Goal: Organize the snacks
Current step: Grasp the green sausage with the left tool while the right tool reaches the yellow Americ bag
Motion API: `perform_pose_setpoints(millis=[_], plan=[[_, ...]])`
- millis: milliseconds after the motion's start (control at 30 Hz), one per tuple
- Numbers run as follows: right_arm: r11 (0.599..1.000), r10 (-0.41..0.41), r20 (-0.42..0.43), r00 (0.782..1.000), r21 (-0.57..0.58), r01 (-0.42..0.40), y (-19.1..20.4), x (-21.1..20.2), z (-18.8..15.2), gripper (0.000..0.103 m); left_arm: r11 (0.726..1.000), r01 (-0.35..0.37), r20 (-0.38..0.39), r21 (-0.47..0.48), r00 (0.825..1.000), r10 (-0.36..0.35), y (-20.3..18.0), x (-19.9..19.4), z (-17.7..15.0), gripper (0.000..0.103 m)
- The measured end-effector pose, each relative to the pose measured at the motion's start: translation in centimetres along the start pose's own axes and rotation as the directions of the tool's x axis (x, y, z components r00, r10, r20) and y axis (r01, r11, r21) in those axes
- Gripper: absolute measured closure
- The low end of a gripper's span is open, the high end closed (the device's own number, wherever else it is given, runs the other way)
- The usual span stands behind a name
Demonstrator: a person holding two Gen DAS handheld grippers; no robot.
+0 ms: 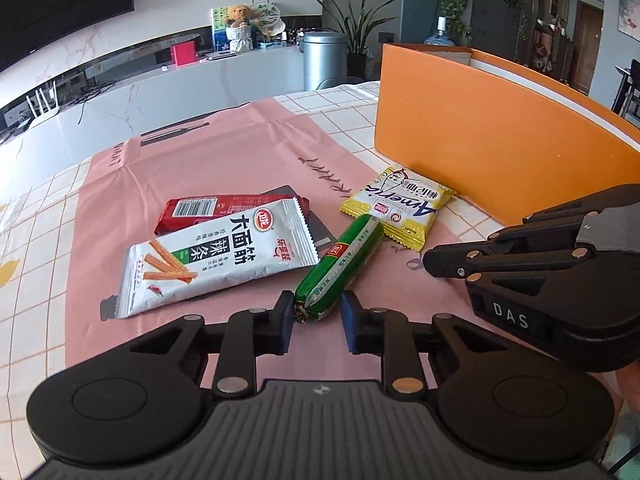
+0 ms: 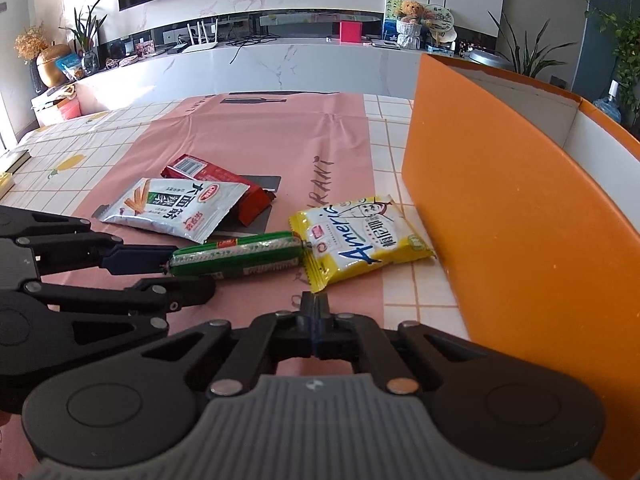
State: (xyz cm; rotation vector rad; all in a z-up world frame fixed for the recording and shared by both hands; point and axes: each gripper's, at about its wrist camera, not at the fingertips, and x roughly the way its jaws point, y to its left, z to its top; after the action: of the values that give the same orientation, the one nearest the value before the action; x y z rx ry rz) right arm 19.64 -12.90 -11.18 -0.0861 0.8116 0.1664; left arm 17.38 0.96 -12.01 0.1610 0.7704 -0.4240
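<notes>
The green sausage stick [image 1: 340, 262] lies on the pink mat [image 1: 224, 148], long axis running away toward the yellow packet [image 1: 398, 206] beside the orange box [image 1: 480, 128]. Left hand-held gripper [image 1: 316, 312] clamps its near end; right hand-held gripper [image 2: 316, 306] is clenched, empty. White packet [image 1: 216, 256] overlaps the red one [image 1: 208, 210].

We see the sausage [image 1: 340, 264] lying on the mat [image 1: 224, 148], its near end between the left gripper [image 1: 316, 316] fingers. At its ten o'clock a noodle-stick packet [image 1: 216, 256] overlaps a wrapped bar [image 1: 224, 210] behind it. At one o'clock a biscuit packet [image 1: 398, 204] touches the sausage's far end, just before the box [image 1: 500, 136]. The right gripper [image 2: 316, 312] sits at three o'clock.
</notes>
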Motion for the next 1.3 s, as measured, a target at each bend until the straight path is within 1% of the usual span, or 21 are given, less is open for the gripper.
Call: perform_pose_setpoints(millis=[167,300,400,500,567,600,633,667,733,800,867,900,933,967,1067,1167,1200,1233,1300], plan=[[1.0,0.014,0.002,1.0,0.005,-0.014,0.1,-0.5,-0.1,0.103,0.994,-0.051,-0.028,-0.095,0.998,0.049,-0.4,-1.6,-0.9,0.077],[0.998,0.049,-0.012,0.999,0.03,-0.048,0.1,-0.9,-0.4,0.103,0.975,-0.119,-0.074,-0.189,0.992,0.107,-0.5,-3.2,-2.1,0.078],[0.997,0.066,-0.024,0.998,0.034,-0.065,0.3,-1.0,-0.6,0.103,0.96,-0.169,-0.111,-0.224,0.983,0.147,-0.6,-4.4,-2.8,0.078],[0.997,0.075,-0.023,0.997,0.037,-0.074,0.4,-1.3,-0.8,0.103,0.952,-0.183,-0.143,-0.245,0.978,0.151,-0.5,-5.3,-3.1,0.077],[0.996,0.076,-0.015,0.997,0.038,-0.076,0.4,-1.5,-0.8,0.103,0.957,-0.162,-0.149,-0.239,0.98,0.129,-0.5,-5.5,-3.1,0.076],[0.997,0.073,-0.01,0.997,0.04,-0.073,0.3,-1.6,-0.9,0.103,0.961,-0.155,-0.14,-0.23,0.982,0.125,-0.6,-5.7,-3.0,0.076],[0.996,0.071,-0.007,0.997,0.045,-0.071,0.2,-1.7,-0.8,0.103,0.967,-0.146,-0.127,-0.208,0.984,0.121,-0.8,-5.7,-2.9,0.071],[0.996,0.069,-0.004,0.998,0.053,-0.069,0.1,-1.7,-0.8,0.103,0.973,-0.138,-0.121,-0.183,0.986,0.118,-1.0,-5.7,-2.7,0.064],[0.995,0.058,0.001,0.998,0.076,-0.058,-0.3,-1.6,-0.7,0.102,0.982,-0.126,-0.095,-0.14,0.989,0.114,-1.4,-5.4,-2.2,0.058],[0.996,0.032,0.006,0.999,0.088,-0.032,-0.6,-1.2,-0.5,0.101,0.987,-0.11,-0.087,-0.114,0.991,0.101,-1.6,-4.8,-1.7,0.056],[0.997,-0.01,0.013,1.0,0.076,0.009,-0.6,-0.9,-0.2,0.089,0.989,-0.1,-0.089,-0.105,0.992,0.091,-1.6,-4.1,-1.3,0.056],[0.997,-0.025,0.023,0.999,0.07,0.023,-0.6,-0.7,-0.1,0.075,0.99,-0.093,-0.093,-0.102,0.992,0.084,-1.7,-3.8,-1.2,0.056],[0.997,-0.034,0.032,0.999,0.066,0.032,-0.5,-0.7,0.0,0.07,0.991,-0.087,-0.096,-0.102,0.992,0.077,-1.7,-3.5,-1.2,0.059],[0.997,-0.04,0.038,0.998,0.061,0.038,-0.4,-0.6,0.1,0.07,0.991,-0.084,-0.097,-0.103,0.993,0.074,-1.7,-3.2,-1.1,0.066],[0.997,-0.065,0.046,0.997,0.051,0.062,-0.1,0.1,0.6,0.07,0.988,-0.102,-0.09,-0.119,0.992,0.091,-1.6,-2.8,-1.2,0.074],[0.995,-0.096,0.076,0.993,0.047,0.092,0.3,0.2,1.1,0.068,0.98,-0.136,-0.09,-0.145,0.988,0.124,-1.0,-2.8,-1.1,0.078],[0.994,-0.108,0.095,0.99,0.034,0.105,0.5,0.3,1.4,0.06,0.977,-0.151,-0.091,-0.15,0.986,0.139,-0.5,-2.8,-1.1,0.078],[0.993,-0.121,0.111,0.986,0.021,0.119,0.7,0.3,1.6,0.05,0.974,-0.162,-0.093,-0.16,0.984,0.149,-0.1,-2.8,-1.1,0.078],[0.99,-0.14,0.126,0.982,0.002,0.141,1.0,0.8,2.2,0.043,0.965,-0.178,-0.1,-0.192,0.982,0.161,0.9,-2.8,-0.9,0.078]])
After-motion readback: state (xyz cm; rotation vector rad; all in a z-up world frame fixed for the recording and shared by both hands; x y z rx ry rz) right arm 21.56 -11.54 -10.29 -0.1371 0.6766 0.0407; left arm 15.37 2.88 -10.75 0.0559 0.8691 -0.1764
